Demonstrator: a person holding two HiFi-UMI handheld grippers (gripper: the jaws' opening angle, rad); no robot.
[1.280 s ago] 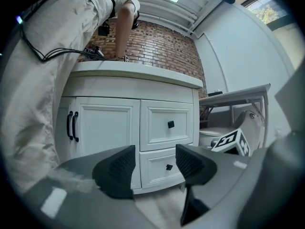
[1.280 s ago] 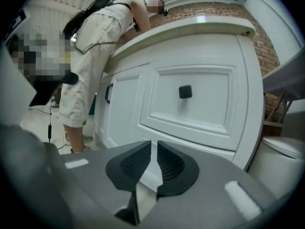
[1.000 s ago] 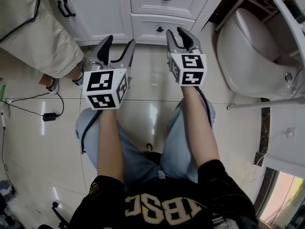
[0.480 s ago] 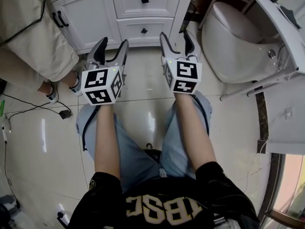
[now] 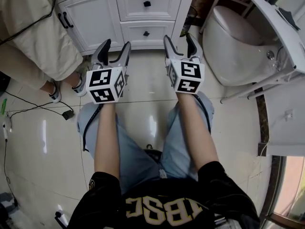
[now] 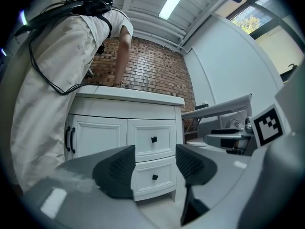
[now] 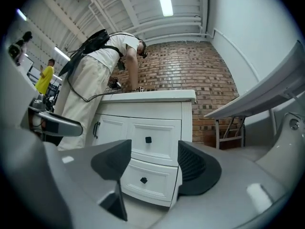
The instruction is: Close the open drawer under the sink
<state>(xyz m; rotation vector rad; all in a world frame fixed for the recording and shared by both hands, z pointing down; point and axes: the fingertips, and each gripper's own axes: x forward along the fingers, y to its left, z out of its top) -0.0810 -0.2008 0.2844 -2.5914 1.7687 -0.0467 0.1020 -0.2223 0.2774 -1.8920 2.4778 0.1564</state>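
Note:
The white vanity cabinet (image 5: 95, 18) stands ahead with two drawers, one above the other. The lower drawer (image 5: 159, 33) sits flush with the cabinet front, as does the upper drawer (image 5: 162, 3); each has a small black knob. My left gripper (image 5: 116, 49) is open and empty, a short way back from the cabinet's base. My right gripper (image 5: 179, 41) is open wide with nothing between its jaws, just in front of the lower drawer's right end. In the left gripper view the lower drawer (image 6: 162, 175) shows between the left gripper (image 6: 155, 163) jaws. The right gripper (image 7: 153, 163) frames both drawers (image 7: 157, 180).
A person in beige trousers (image 5: 33, 37) stands against the cabinet's left side, near the door with black handles (image 5: 64, 19). A white toilet (image 5: 238, 46) and a white frame (image 5: 281, 42) fill the right. Cables and a power adapter (image 5: 68, 114) lie on the tiled floor at left.
Both grippers have drawn back from the cabinet. The right jaws, narrow at the lower drawer's knob a second ago, now stand wide.

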